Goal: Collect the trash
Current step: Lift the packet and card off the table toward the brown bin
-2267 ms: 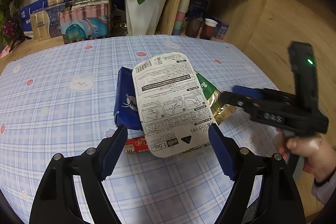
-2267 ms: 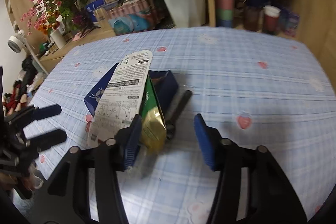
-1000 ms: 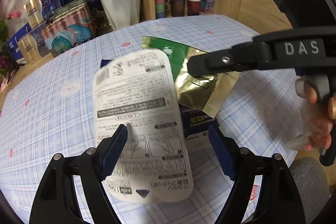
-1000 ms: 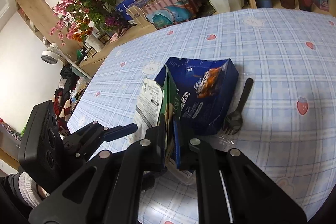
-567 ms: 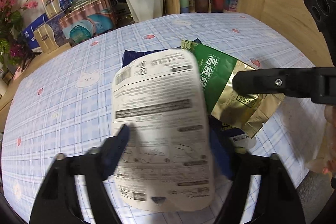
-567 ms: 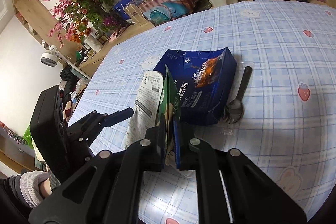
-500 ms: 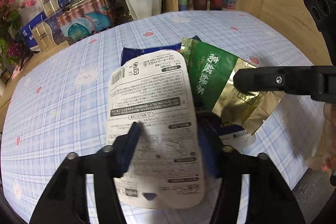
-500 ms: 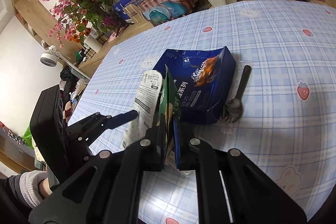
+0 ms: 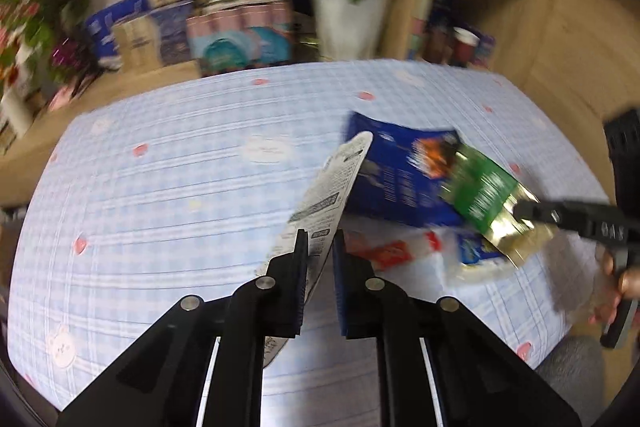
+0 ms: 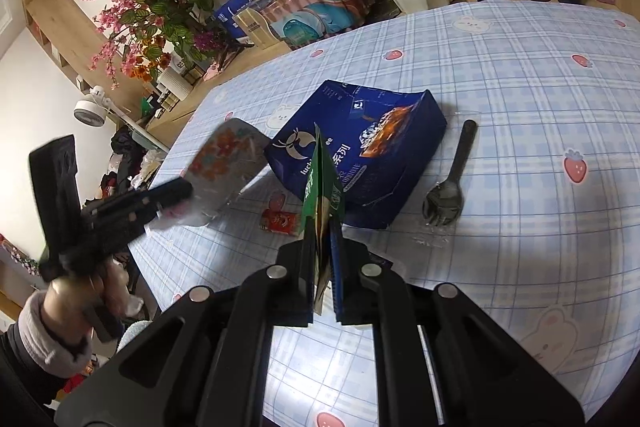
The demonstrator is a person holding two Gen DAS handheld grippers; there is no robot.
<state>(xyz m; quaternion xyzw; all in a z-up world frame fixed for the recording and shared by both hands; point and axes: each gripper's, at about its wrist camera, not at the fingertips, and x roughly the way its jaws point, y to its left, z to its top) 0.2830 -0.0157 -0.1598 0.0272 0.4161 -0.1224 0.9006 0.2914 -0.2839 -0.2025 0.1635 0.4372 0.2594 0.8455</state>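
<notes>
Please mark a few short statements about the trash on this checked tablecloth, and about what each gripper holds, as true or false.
1. The right gripper is shut on the green and gold foil packet. True.
2. The black plastic fork lies on top of the dark blue snack box. False: it lies on the tablecloth beside the box.
3. The left gripper has the white printed card between its closing jaws. True.
4. The small red wrapper is held in a gripper. False: it lies on the tablecloth.
</notes>
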